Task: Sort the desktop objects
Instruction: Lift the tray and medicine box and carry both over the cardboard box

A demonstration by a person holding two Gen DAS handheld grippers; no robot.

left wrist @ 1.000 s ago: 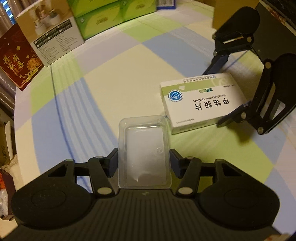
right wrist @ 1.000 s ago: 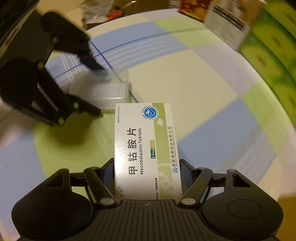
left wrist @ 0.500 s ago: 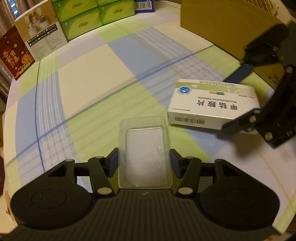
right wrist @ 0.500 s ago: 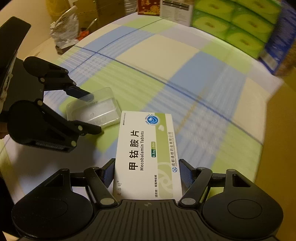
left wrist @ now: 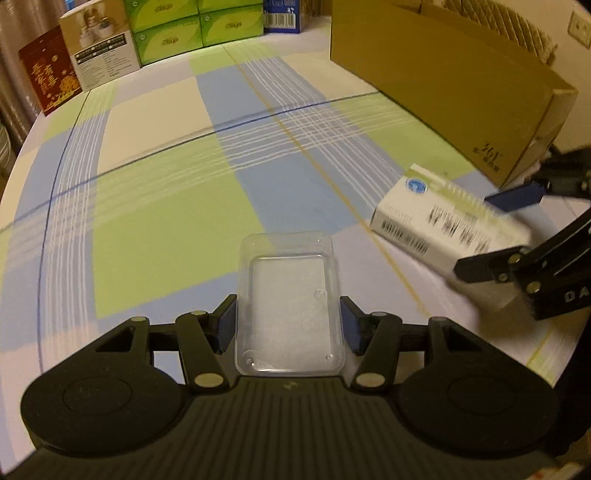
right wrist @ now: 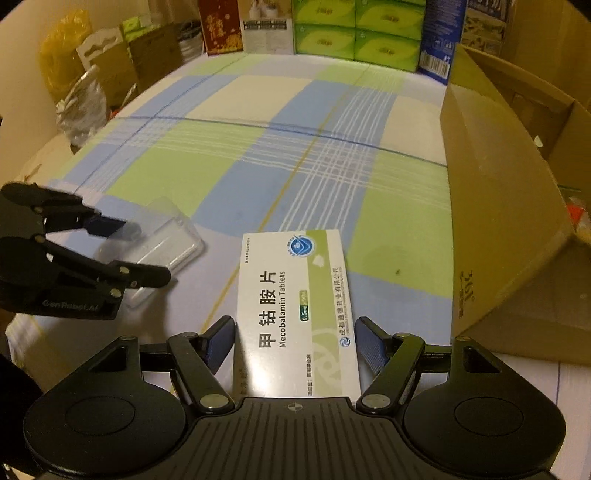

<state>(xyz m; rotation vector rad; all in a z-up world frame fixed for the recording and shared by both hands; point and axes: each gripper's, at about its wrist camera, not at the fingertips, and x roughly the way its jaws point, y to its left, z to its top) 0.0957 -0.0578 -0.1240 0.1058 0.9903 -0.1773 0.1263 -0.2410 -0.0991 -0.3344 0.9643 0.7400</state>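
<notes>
While its blue-padded jaws ease apart, the right gripper [right wrist: 295, 341] frames a white-and-green cardboard medicine box [right wrist: 297, 314] printed "Mecobalamin Tablets" and "0.5mg", with Chinese characters along its length; a sliver of gap shows at the right pad, and the box fills the lower centre of the right wrist view. At lower centre of the left wrist view, the left gripper [left wrist: 288, 323] pinches a clear rectangular plastic tray [left wrist: 290, 306] between its pads, above a tablecloth checked in green, blue and cream [left wrist: 166, 199]. Only the left view catches the medicine box's barcoded end, blurred at right. Only the right view shows "GenRobot.AI" lettered on the left gripper's body at left, and the open inside of a tall brown cardboard carton [right wrist: 506, 206] at right, whose outer wall carries a dark printed mark in both views. Along the upper edge stand green tissue packs [right wrist: 354, 33], a blue barcoded pack [right wrist: 439, 40], a white product box [left wrist: 99, 55] and a red box with gold characters [left wrist: 48, 81]. Crumpled plastic bags [right wrist: 81, 107] at upper left appear in the right view alone.
</notes>
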